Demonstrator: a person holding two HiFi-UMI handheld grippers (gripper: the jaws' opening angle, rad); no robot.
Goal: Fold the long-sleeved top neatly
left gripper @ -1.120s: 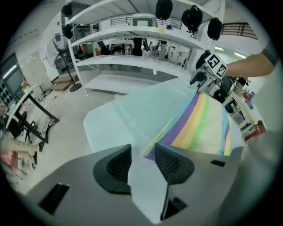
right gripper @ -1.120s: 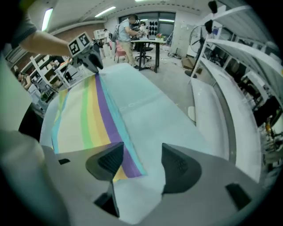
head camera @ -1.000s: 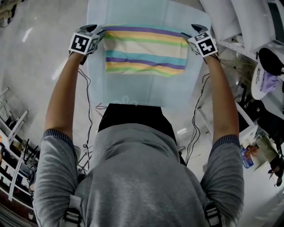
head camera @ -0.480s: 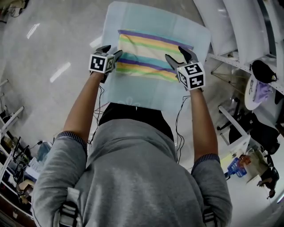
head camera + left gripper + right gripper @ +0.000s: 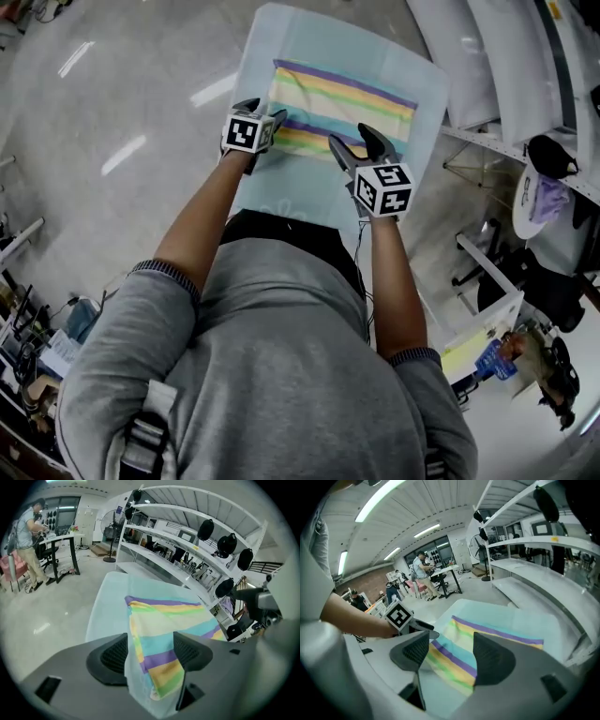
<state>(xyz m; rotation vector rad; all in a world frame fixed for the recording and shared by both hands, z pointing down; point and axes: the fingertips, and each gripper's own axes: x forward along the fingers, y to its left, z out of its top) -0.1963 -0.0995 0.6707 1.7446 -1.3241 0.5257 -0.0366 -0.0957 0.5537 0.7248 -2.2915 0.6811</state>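
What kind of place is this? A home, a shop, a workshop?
Most likely a lab or workshop, not a home: long white shelving racks line one side, a person works at a desk across a bare polished floor, and the striped top lies on a small covered table.

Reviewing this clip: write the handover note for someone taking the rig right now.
Left gripper: jaws have just been opening and are now open; the top's near-left corner shows between them, not pinched.
Right gripper: open, empty, by the top's near edge.
Top: folded into a flat striped rectangle on the table.
Done: the folds so far, and the release.
Left: check neatness; possibly one more fold.
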